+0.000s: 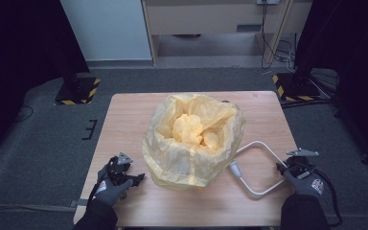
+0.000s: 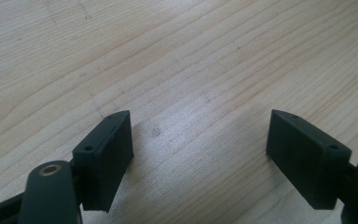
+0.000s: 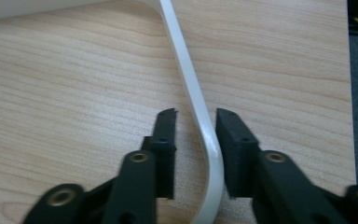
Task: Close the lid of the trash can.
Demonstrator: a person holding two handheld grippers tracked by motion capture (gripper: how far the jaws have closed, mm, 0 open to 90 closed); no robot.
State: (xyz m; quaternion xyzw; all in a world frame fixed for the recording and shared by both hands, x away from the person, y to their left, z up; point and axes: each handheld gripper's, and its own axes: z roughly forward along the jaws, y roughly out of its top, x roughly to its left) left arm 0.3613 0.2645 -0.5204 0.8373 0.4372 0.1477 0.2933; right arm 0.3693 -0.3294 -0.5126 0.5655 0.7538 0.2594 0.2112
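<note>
The right hand-held gripper (image 3: 196,126), near the worktop's (image 1: 129,124) right edge, straddles a bent white plastic bar (image 3: 193,93), one pad touching, not clamped. The left hand-held gripper (image 2: 198,140) stands released over bare wood by the front left corner, beside a yellow crumpled plastic bag (image 1: 191,139) at the centre

Dark sleeves and grey gloves with red-and-white logos; each black gripper (image 1: 135,179) (image 1: 281,167) has brass-coloured rivets, blocky pads, a grey triangular plate and a trailing cable.
</note>
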